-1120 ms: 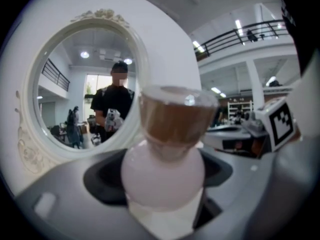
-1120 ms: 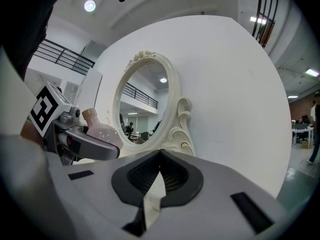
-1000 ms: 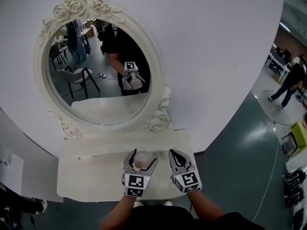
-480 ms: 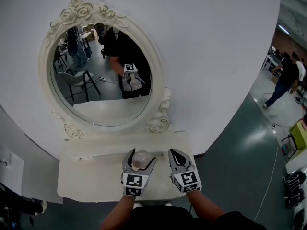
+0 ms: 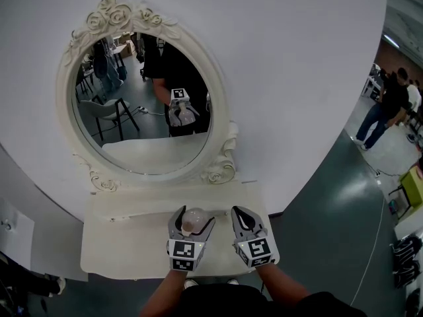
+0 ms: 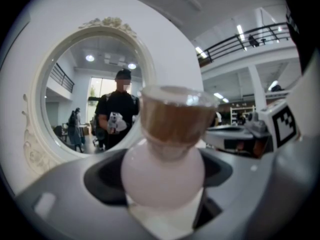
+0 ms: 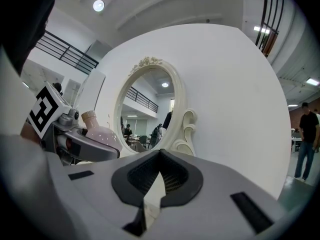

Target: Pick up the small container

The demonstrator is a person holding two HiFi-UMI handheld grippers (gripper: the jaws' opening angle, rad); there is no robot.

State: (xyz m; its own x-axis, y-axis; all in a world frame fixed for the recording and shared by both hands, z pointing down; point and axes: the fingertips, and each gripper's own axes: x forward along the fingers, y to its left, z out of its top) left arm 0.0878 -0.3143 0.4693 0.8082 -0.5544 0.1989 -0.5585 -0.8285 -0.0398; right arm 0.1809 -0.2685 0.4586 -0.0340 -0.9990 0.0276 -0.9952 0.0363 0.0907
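Note:
The small container (image 5: pixel 193 222) is a round pale-pink bottle with a brown cap. It sits between the jaws of my left gripper (image 5: pixel 195 215), which are shut on its belly, above the white dressing table (image 5: pixel 125 243). The left gripper view shows the small container (image 6: pixel 162 171) upright and very close, its cap on top. I cannot tell whether its base touches the table. My right gripper (image 5: pixel 236 211) is just to its right, shut and empty. In the right gripper view the bottle (image 7: pixel 100 131) shows at the left, held in the other gripper.
An oval mirror in an ornate white frame (image 5: pixel 149 18) stands on the table's back against a white curved wall. It reflects a person holding the gripper. Another person (image 5: pixel 383 111) walks on the grey floor far right. The table's front edge is just below the grippers.
Both grippers and the bottle stay as they were. The head view has shifted slightly, and the person at the far right has walked on.

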